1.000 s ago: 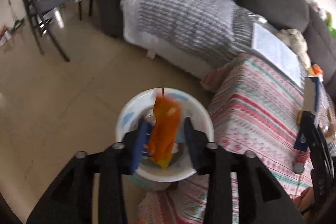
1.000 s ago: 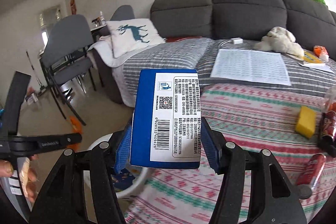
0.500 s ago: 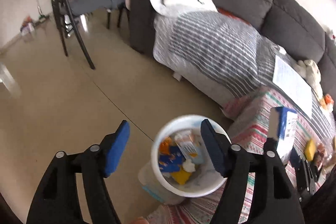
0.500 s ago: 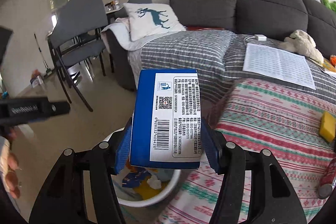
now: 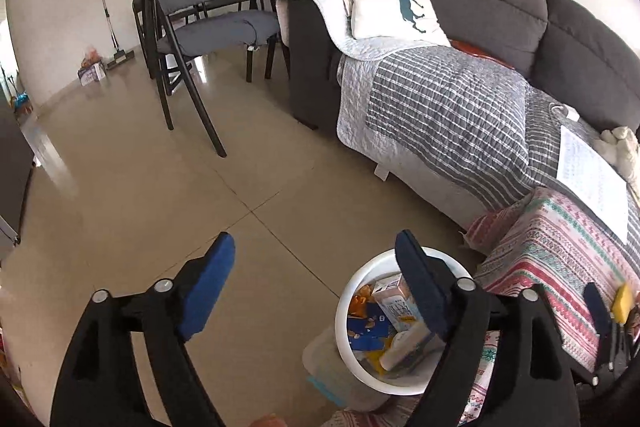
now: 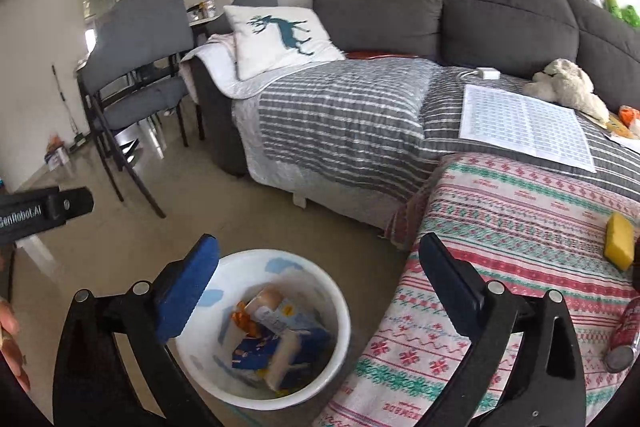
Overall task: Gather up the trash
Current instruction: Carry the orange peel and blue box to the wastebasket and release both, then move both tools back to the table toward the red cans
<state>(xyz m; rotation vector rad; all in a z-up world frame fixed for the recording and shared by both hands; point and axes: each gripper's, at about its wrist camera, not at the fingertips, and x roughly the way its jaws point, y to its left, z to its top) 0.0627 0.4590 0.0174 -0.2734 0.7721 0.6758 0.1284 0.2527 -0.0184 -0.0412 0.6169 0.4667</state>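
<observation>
Jaws of the left gripper [image 5: 314, 247] at lower centre of the left wrist view: wide apart, just opened, nothing between the pads. Points mostly at bare floor [image 5: 120, 207] on the left, so probably clear of the drop and free for another pick.

Further right, partly behind the right-hand finger, stands the white bin [image 5: 340, 315], tucked against the corner of the patterned cloth [image 5: 560, 247]. Likely parked there so table litter needs only a short carry. Holds an orange wrapper [image 5: 358, 303] at its left, a blue printed packet [image 5: 368, 331] below that, a pale drink carton [image 5: 394, 301] at centre and a cream-sided box [image 5: 404, 343] leaning to the right.

In the right wrist view, at far left, shows the side of the left gripper [image 6: 44, 209] and the edge of a hand [image 6: 8, 339]. Then the right gripper [image 6: 318, 243] at lower centre, jaws just sprung fully apart and empty, hanging directly above the white bin [image 6: 344, 307]: a release pose, judged from the blue box [image 6: 312, 337] lying on top of the heap inside. Beside it sit the orange wrapper [image 6: 244, 321] and the blue printed packet [image 6: 248, 353].

To the right spreads the patterned cloth [image 6: 520, 227], with a yellow sponge [image 6: 619, 241] near the right edge and a red can [image 6: 624, 331] lying below it. Seemingly not yet collected, well apart from the bin.
</observation>
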